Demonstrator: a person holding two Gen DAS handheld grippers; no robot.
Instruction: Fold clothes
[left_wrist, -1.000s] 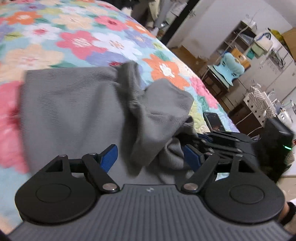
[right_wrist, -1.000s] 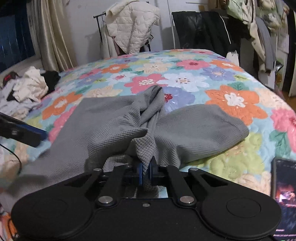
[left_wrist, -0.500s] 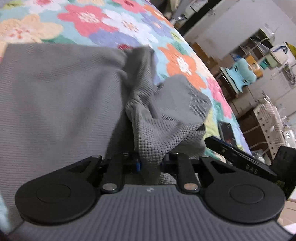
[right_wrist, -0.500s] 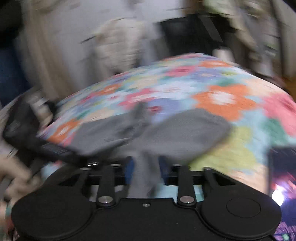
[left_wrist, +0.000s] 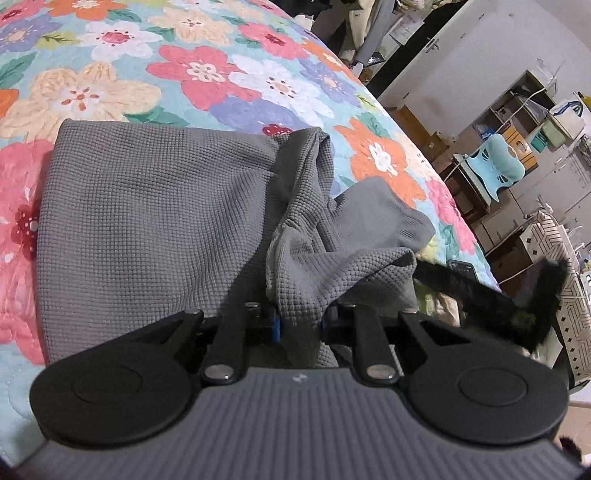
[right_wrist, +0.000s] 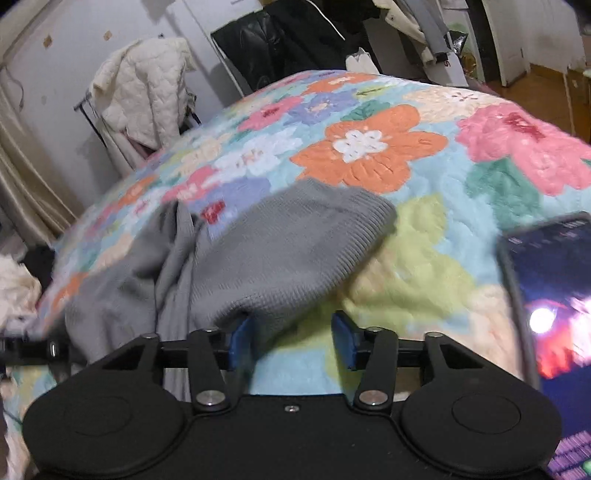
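A grey waffle-knit garment (left_wrist: 147, 221) lies on the floral bedspread (left_wrist: 192, 70), flat on the left and bunched on the right. My left gripper (left_wrist: 299, 325) is shut on a bunched fold of the garment at its near edge. In the right wrist view the garment (right_wrist: 280, 254) lies ahead and to the left. My right gripper (right_wrist: 291, 343) is open and empty above the bedspread (right_wrist: 369, 147); its left pad (right_wrist: 240, 343) sits at the cloth's edge.
A phone with a lit screen (right_wrist: 554, 314) lies on the bed to the right. A white quilted jacket (right_wrist: 144, 88) hangs on a rack behind the bed. Shelves and a light blue chair (left_wrist: 495, 166) stand beyond the bed's right edge.
My left gripper closed on the garment's fold. My right gripper opened, let the fold go and moved to the right.
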